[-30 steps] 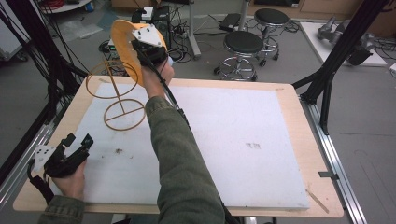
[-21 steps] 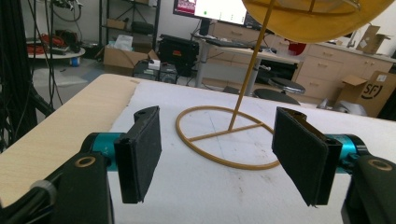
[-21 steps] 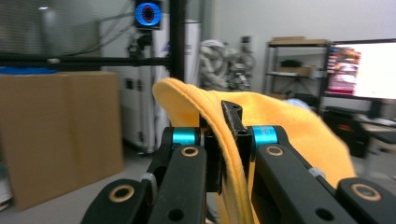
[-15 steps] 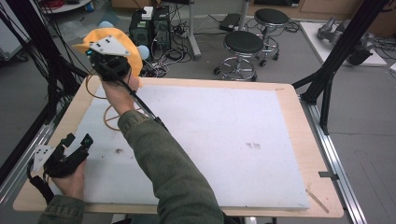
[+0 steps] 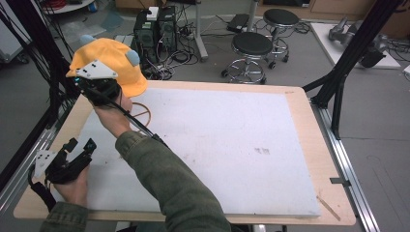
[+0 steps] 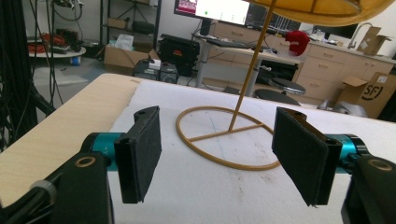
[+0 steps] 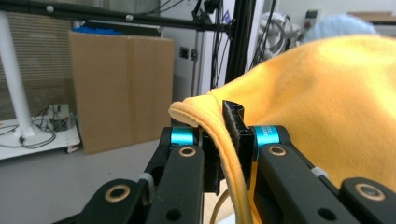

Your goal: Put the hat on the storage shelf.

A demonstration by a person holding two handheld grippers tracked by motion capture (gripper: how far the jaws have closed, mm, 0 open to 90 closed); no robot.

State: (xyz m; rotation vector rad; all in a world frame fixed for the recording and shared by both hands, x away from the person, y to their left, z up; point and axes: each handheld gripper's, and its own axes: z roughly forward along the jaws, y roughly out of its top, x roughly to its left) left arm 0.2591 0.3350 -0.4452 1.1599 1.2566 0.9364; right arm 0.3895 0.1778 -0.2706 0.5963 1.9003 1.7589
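While the left gripper (image 5: 77, 150) rests spread and empty at the near left corner of the table (image 5: 309, 159), the right gripper (image 7: 223, 154) pinches the orange hat's (image 5: 109, 60) brim. Over the last second it has carried the hat leftward — now it sits atop the wire hat stand (image 6: 229, 135), so release likely follows.

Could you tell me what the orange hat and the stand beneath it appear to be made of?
The orange hat looks like soft knit or fleece fabric, matte and finely fuzzy; its edge folds limply where the right tool pinches it. The stand looks like thin, rigid rod, probably metal wire with a smooth tan coating, though painted wood or plastic is possible: a ring base with a straight upright.
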